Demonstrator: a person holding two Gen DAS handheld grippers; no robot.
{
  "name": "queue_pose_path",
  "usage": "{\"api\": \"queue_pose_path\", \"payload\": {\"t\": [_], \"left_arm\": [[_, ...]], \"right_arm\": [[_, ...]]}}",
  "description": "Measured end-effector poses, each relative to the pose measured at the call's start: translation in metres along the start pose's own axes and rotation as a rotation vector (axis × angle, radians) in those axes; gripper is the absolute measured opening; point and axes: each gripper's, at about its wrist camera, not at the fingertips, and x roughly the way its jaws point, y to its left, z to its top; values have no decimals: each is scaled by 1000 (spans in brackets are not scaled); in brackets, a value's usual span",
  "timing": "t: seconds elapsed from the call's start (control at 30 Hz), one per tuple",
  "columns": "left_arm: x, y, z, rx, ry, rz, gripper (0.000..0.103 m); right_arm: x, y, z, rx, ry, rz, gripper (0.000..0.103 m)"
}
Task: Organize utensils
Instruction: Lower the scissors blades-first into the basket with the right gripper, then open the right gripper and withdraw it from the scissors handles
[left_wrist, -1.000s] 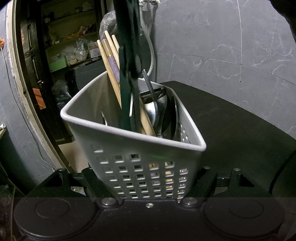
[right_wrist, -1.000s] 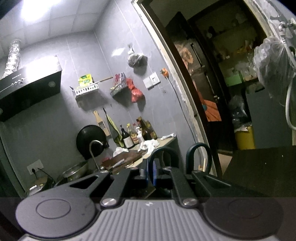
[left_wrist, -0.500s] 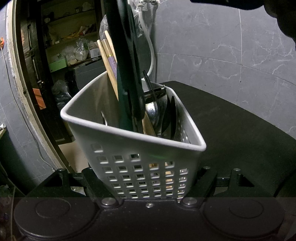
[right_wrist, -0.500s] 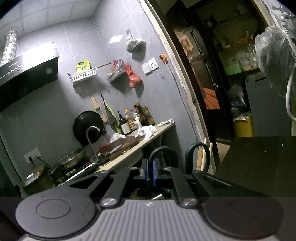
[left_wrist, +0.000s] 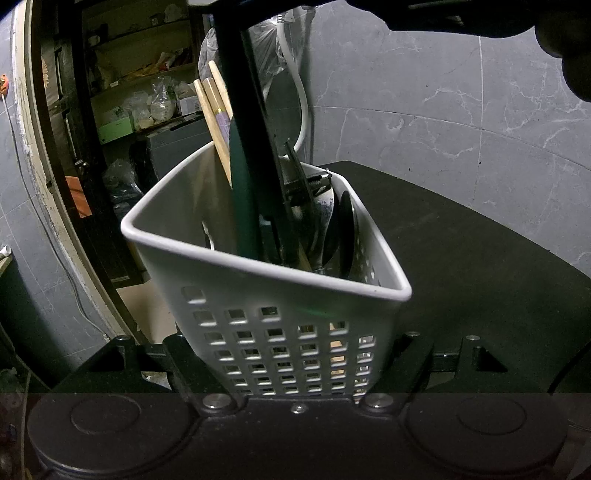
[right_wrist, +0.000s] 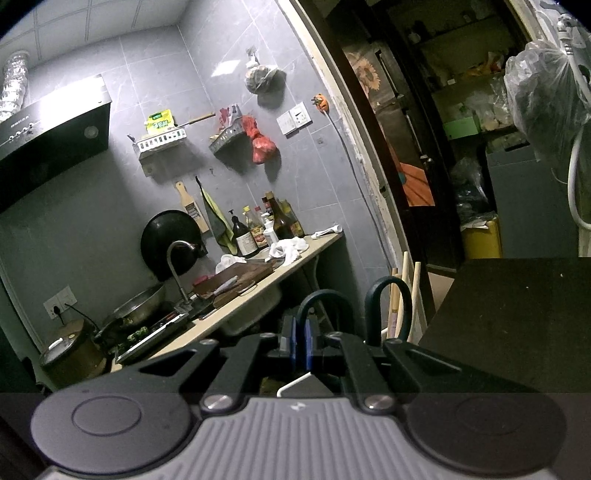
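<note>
Left wrist view: the left gripper (left_wrist: 295, 369) clamps the white perforated basket (left_wrist: 280, 332) over the dark table (left_wrist: 480, 258). Scissors (left_wrist: 255, 184) stand inside among wooden chopsticks (left_wrist: 216, 110) and a ladle (left_wrist: 343, 232). The right gripper (right_wrist: 301, 345) pinches one scissor handle loop. Best to lower straight down, then release once the blades are seated. No writing is legible.

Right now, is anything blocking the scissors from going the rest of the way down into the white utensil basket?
The scissors already stand inside the white basket, between wooden chopsticks and metal utensils. Whether anything blocks their tips lower down is hidden.
</note>
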Motion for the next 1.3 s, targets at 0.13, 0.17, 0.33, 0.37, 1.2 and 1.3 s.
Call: {"api": "queue_pose_path", "payload": {"t": [0.13, 0.17, 0.33, 0.37, 1.2, 1.3], "left_arm": [[0, 0, 0, 0, 0, 0, 78], [0, 0, 0, 0, 0, 0, 78], [1, 0, 0, 0, 0, 0, 78], [1, 1, 1, 0, 0, 0, 78], [3, 1, 2, -1, -2, 1, 78], [2, 1, 1, 0, -2, 0, 78]], "right_arm": [[0, 0, -1, 4, -4, -8, 7], [0, -1, -1, 5, -5, -10, 7], [-1, -2, -2, 10, -8, -13, 9], [-1, -2, -2, 9, -8, -14, 9], [-23, -11, -14, 39, -56, -87, 55], [-32, -14, -18, 53, -72, -123, 68]]}}
